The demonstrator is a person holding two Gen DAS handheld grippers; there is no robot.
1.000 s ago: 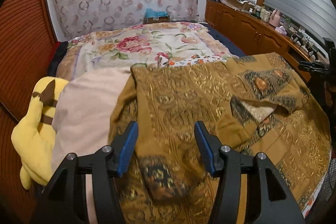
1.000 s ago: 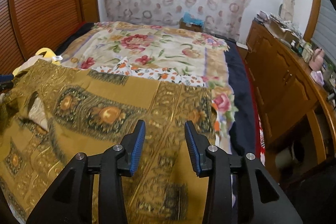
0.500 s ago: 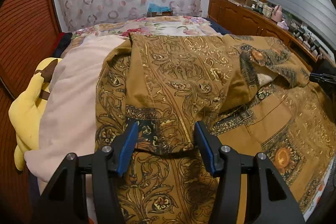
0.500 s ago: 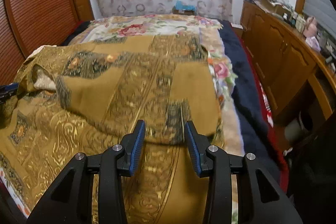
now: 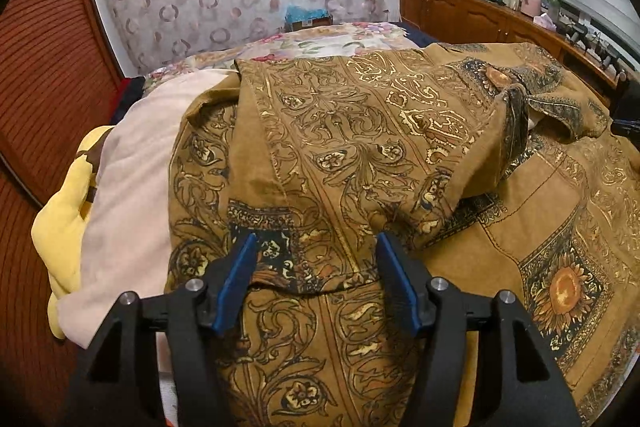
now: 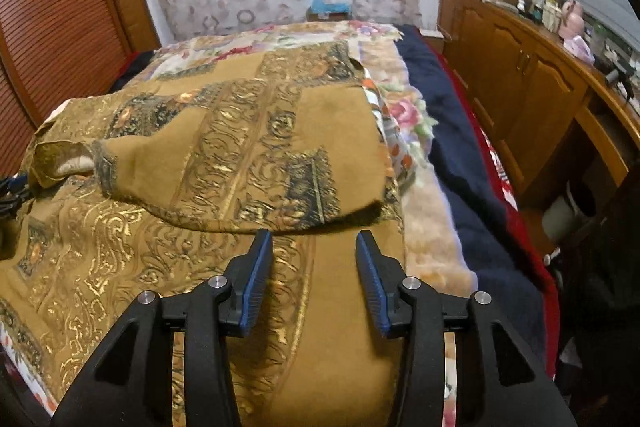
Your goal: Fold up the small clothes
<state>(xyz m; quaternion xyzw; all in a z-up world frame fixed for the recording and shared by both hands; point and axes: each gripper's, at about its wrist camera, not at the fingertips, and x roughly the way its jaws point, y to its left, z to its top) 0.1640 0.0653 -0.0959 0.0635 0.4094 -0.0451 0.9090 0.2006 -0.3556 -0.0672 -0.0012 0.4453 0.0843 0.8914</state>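
- On the bed (image 6: 440, 115), a brown gold-patterned garment (image 5: 360, 131) lies spread, its sleeves folded inward over the body
- left gripper (image 5: 316, 247): jaws opening, a sleeve cuff lies between them, pads not pressing it
- right gripper (image 6: 314, 239): jaws opening just before the other folded sleeve's edge, grasping nothing
- a yellow plush (image 5: 68, 223) sits beside a pink blanket (image 5: 128, 211)

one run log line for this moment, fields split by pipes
step: sleeve fold laid | left tongs: opening, sleeve cuff between pads, not pinched | right tongs: opening, empty, just short of folded edge | garment: on bed
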